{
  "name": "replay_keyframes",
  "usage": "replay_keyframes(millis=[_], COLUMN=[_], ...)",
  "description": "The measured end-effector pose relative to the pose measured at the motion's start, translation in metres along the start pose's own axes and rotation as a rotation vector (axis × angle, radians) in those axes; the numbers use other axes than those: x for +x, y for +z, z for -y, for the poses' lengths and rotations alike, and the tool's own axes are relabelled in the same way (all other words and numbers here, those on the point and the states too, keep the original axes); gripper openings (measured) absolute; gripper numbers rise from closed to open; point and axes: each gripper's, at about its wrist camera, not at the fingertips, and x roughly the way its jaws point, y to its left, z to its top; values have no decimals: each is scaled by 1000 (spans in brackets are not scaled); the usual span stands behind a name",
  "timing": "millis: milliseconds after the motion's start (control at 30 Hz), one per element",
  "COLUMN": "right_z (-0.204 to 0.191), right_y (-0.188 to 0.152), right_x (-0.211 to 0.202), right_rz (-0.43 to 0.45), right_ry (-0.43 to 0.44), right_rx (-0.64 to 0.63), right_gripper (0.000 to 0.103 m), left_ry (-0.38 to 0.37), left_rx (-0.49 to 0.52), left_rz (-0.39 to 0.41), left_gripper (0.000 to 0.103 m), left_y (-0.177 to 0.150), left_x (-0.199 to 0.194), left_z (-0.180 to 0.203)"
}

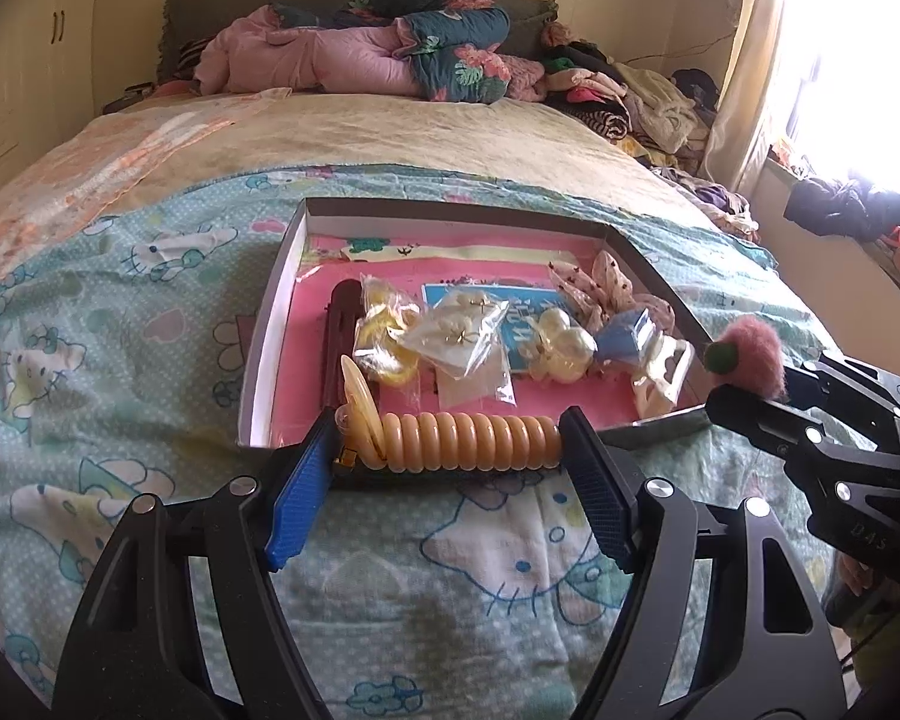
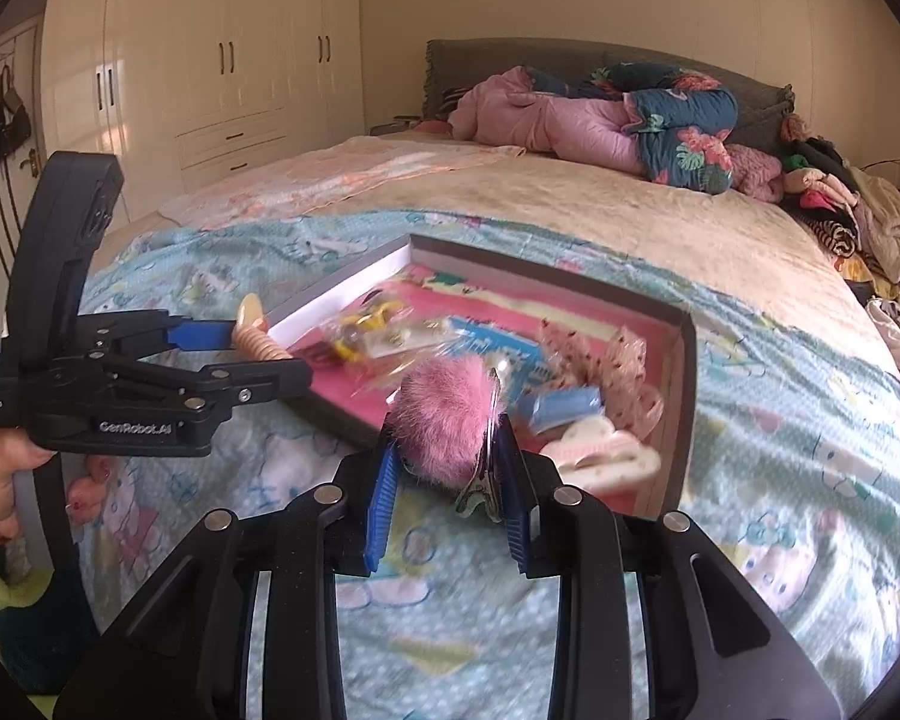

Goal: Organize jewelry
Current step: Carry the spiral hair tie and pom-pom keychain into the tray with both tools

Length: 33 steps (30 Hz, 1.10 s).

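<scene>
On the cartoon-print bedspread [image 1: 120, 312] sat the shallow box [image 1: 282, 276], holding bagged earrings [image 1: 468, 330], a pearl hair piece [image 1: 561, 339] and a dotted scrunchie [image 1: 606, 288]. Near its front edge the left gripper [image 1: 450, 450] gripped a peach spiral hair tie [image 1: 468, 441] endwise, jaws fairly wide. To the right, the right gripper [image 2: 447, 480] had narrow jaws clamped on a pink pompom hair clip [image 2: 444, 414]. Risk: the springy coil could buckle and pop free; the fluffy clip might slip.
</scene>
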Motion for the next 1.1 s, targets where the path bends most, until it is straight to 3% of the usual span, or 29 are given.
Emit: replay_keyframes(millis=[433,1100], right_z=[43,93], right_y=[16,26], right_x=[16,77], right_rz=[10,-80], right_ry=[-90,-150], right_rx=[51,108], right_gripper=[29,29], left_ry=[-11,-36], left_rx=[22,81], left_rz=[1,-41], left_gripper=[64,64], left_y=[20,23], left_x=[23,63], left_z=[9,40])
